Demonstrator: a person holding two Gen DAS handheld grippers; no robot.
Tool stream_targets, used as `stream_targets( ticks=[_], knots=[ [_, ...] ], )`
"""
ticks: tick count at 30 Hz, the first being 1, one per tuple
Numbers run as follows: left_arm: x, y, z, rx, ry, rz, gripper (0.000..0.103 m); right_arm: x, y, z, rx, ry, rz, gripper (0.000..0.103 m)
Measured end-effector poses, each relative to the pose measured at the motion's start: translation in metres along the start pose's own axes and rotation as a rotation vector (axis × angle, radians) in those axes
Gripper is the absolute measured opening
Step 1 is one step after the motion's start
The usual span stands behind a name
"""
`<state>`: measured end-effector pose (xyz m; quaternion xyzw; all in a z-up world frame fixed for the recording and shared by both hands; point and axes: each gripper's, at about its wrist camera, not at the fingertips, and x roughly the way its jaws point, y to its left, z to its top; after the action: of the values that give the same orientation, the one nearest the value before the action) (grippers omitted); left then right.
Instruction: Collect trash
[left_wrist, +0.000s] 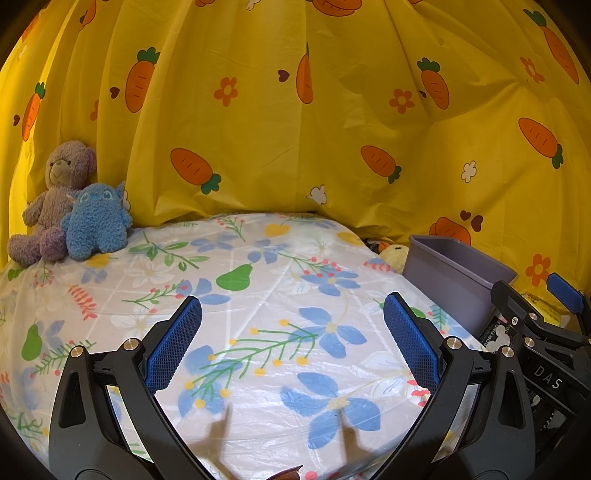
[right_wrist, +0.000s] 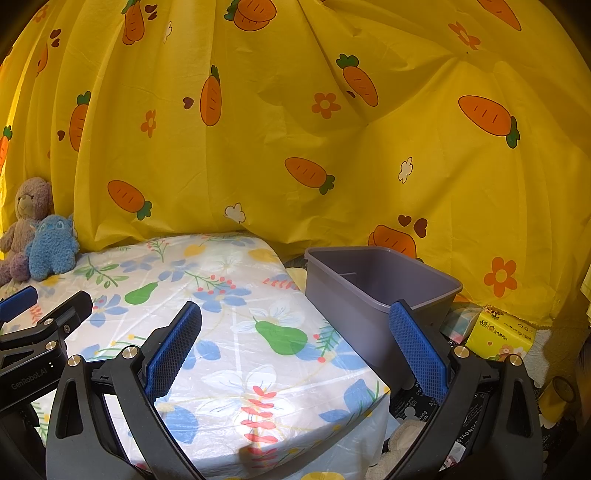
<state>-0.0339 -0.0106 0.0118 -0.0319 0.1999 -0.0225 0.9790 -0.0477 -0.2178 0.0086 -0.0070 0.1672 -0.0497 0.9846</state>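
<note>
Trash bin (right_wrist: 373, 291), grey and open-topped, stands just off the right edge of the floral-covered table (left_wrist: 258, 295). Left gripper (left_wrist: 291, 343) and right gripper (right_wrist: 295, 347) both hover over it, spread wide, grasping nothing.

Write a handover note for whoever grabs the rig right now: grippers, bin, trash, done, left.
Left hand-held gripper: open, empty, over the floral table cover.
Right hand-held gripper: open, empty, near the table's right edge.
Grey bin: off the table's right side, upright; what shows of its inside looks empty.
Trash: none visible on the table; only a purple teddy and a blue plush at the far left corner.
Done: nothing evident.
Left: locate trash, possibly among the clutter right of the bin, and bin it.
</note>
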Motion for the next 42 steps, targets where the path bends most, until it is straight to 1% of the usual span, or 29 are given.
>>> stream_targets(
  ticks=[34, 42],
  knots=[
    [-0.0021, -0.0017, 0.0017, 0.003, -0.001, 0.0, 0.097, -0.0013, -0.0007, 0.0001, 0.002, -0.001, 0.002, 0.098],
    [-0.0032, -0.0037, 0.004, 0.015, -0.016, -0.003, 0.097, -0.0004, 0.0014, 0.0009, 0.003, 0.002, 0.001, 0.098]
  ],
)
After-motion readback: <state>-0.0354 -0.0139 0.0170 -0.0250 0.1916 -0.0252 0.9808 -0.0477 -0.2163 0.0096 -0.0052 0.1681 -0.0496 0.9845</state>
